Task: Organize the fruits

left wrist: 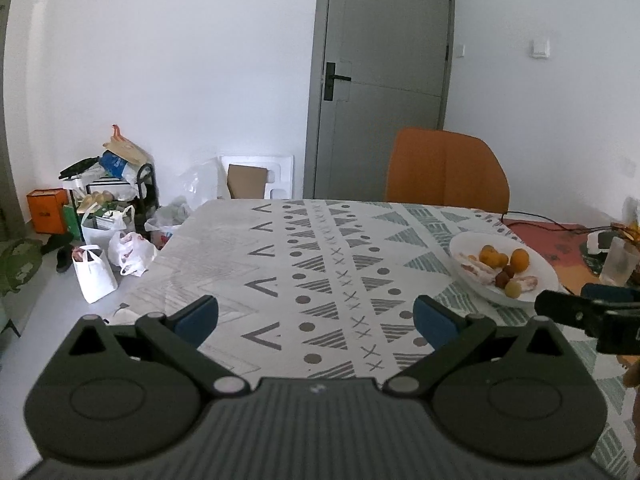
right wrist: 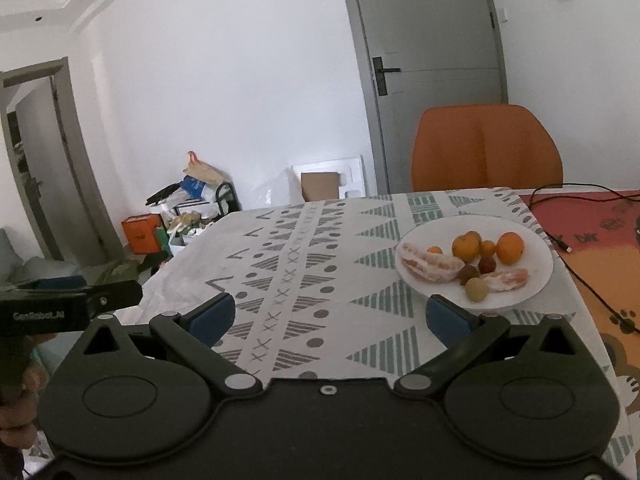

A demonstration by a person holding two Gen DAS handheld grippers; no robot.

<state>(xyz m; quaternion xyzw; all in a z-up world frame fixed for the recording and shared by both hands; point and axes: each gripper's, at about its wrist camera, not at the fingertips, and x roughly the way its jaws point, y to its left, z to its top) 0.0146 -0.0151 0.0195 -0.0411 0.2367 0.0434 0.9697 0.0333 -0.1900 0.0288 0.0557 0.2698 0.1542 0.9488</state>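
White plate point(right wrist: 536, 280) of oranges point(right wrist: 509, 247) and peeled segments point(right wrist: 430, 266) sits just ahead-right of the right gripper point(right wrist: 331, 316), spread wide, empty; left gripper point(left wrist: 316, 320) likewise released over patterned tablecloth point(left wrist: 320, 264).

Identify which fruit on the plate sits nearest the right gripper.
The pale yellow-green round fruit at the white plate's near rim, in front of the brown ones; the oranges lie farther back.

Black gripper bodies point(right wrist: 328, 420), blue-padded fingers point(right wrist: 212, 318), silver rivets.
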